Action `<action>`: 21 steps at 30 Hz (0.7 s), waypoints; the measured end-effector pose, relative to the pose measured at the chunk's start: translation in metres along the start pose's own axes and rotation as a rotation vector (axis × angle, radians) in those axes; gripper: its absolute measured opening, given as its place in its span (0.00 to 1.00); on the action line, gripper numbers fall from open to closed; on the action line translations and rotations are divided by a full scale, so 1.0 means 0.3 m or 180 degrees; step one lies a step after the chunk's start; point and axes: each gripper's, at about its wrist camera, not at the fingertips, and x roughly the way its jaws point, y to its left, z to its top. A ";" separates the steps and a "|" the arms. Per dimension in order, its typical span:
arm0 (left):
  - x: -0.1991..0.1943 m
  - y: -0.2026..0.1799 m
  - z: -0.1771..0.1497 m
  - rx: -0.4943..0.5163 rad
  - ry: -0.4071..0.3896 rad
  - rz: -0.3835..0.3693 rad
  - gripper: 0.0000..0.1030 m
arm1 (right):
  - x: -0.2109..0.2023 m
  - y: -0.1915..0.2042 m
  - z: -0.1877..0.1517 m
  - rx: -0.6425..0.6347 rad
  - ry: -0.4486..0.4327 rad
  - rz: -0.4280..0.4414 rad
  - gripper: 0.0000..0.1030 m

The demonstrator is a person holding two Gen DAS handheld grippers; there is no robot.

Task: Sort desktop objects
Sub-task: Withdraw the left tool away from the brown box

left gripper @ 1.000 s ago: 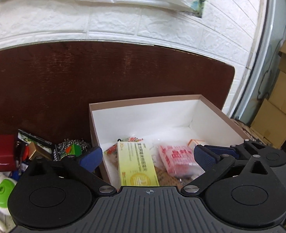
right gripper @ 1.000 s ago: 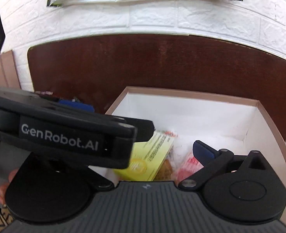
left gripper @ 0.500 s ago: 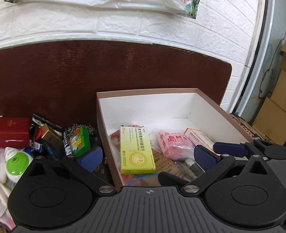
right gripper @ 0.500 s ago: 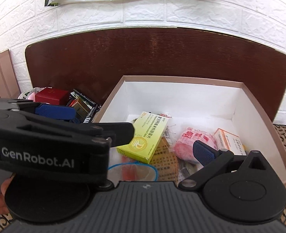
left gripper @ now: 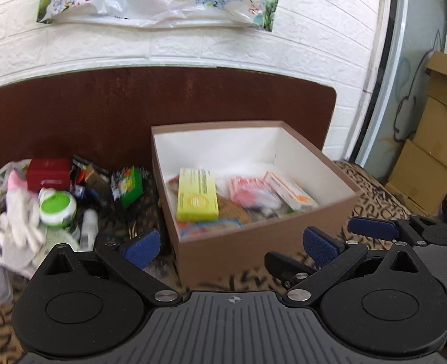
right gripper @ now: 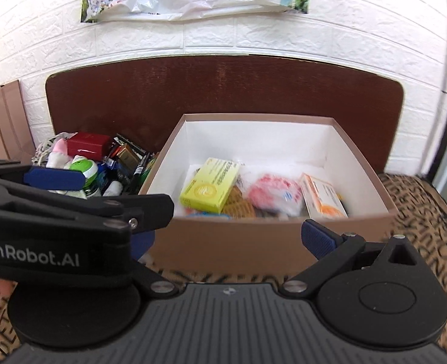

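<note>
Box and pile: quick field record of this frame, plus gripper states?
box: brown, open, white inside
in box: yellow carton, pink packet, orange-white carton
pile: left of box; red box, green-capped jar, green carton
left gripper: open, empty
right gripper: open, empty

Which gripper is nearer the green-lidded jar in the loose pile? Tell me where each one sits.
Left. The left gripper hangs open just in front of the pile, with the green-lidded jar ahead to its left. The right gripper sits farther right, open, facing the brown box.
</note>
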 end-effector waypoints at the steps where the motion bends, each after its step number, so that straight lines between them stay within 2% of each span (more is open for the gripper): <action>1: -0.020 -0.015 -0.018 0.0017 -0.0025 0.0061 1.00 | -0.023 0.003 -0.015 0.0034 0.0001 -0.0011 1.00; 4: -0.081 -0.061 -0.073 0.0093 -0.0098 0.0229 1.00 | -0.090 0.018 -0.059 0.0098 -0.0008 -0.0027 1.00; 11: -0.183 -0.128 -0.161 0.0153 -0.0171 0.0309 1.00 | -0.215 0.049 -0.154 0.0098 0.0009 -0.0119 1.00; 21: -0.219 -0.165 -0.201 0.0201 -0.0089 0.0232 1.00 | -0.288 0.036 -0.212 0.0240 0.0014 -0.0210 1.00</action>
